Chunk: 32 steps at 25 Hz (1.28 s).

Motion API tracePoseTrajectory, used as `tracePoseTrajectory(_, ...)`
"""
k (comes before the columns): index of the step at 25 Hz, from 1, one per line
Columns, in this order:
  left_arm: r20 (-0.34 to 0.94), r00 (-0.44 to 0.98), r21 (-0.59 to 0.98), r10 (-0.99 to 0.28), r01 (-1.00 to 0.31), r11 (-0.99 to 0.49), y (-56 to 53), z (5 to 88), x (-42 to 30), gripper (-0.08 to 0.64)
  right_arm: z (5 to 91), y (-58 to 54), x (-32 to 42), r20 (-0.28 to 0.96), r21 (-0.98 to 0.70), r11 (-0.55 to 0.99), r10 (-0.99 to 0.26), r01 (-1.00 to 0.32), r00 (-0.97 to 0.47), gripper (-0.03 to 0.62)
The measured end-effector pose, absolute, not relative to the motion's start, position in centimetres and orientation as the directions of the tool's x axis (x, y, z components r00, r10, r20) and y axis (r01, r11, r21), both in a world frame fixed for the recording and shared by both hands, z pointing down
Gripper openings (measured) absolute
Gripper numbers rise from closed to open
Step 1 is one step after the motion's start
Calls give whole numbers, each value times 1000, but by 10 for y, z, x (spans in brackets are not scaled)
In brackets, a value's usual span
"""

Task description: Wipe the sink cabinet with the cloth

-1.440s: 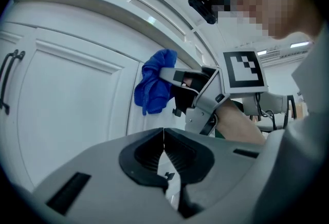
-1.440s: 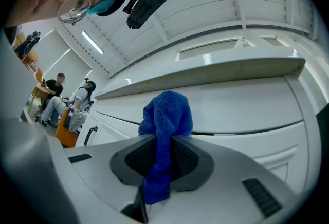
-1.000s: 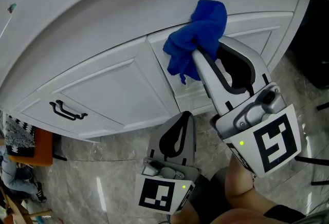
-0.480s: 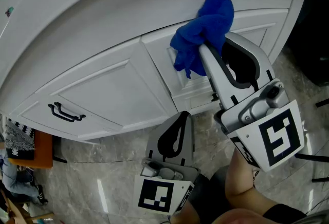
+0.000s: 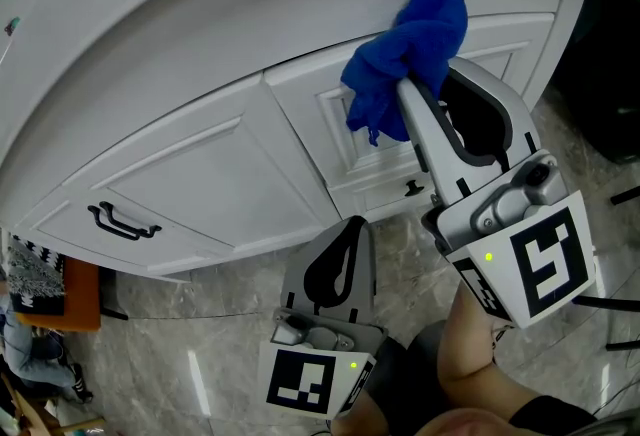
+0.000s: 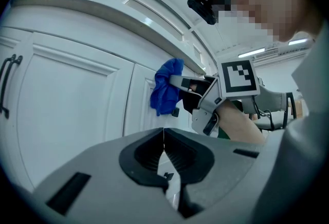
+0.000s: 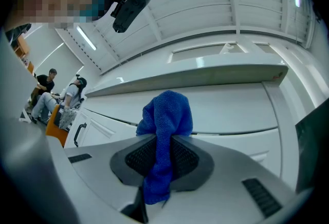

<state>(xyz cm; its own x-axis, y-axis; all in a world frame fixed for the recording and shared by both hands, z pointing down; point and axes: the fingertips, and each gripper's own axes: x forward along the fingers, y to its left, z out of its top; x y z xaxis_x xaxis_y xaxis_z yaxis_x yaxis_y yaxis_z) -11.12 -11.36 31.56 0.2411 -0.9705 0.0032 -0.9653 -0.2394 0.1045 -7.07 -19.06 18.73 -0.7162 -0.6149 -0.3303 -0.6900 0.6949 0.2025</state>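
Against cabinet [image 5: 230,174], right tongs [image 5: 415,84] clamp cloth [image 5: 410,44]; handle [image 5: 122,222] leftward.

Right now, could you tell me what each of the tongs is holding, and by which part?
The right tongs pinch the blue cloth by a bunched strand, its bulk ahead. The left tongs are shut, empty.

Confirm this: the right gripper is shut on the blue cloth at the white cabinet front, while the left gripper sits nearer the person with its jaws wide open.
Not quite. The left gripper is not wide open: the left gripper view shows its jaws closed together, nothing between them. The rest holds: the right gripper is shut on the blue cloth at the white cabinet front.
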Motion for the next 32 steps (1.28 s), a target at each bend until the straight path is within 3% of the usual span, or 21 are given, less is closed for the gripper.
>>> tracePoseTrajectory(32, 12, 289, 117, -957, -951, -285, -118, 320, -95, 6, 187, -207, -33, -344, 164, 635, -681, -755, -647, 75)
